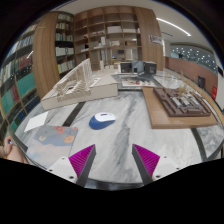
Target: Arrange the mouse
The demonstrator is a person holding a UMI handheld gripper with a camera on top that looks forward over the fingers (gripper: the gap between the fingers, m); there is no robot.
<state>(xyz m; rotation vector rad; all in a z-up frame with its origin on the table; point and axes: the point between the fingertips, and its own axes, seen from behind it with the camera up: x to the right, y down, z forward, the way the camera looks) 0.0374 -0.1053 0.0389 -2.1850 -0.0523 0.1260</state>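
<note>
**Mouse waits ahead of the spread fingers**

The gripper, low in the frame, holds its fingers apart and empty, apparently lined up for an approach. Just beyond, centre frame, the mouse sits on the marble table, beside a grey mat at left.

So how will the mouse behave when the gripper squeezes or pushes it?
The mouse looks like a hard, rounded shell, so it should stay stiff but may slip from the pads. It is low and flat-bottomed on the smooth marble table, so a push probably slides it rather than tips it. It seems small, likely light. The gripper is open.
</note>
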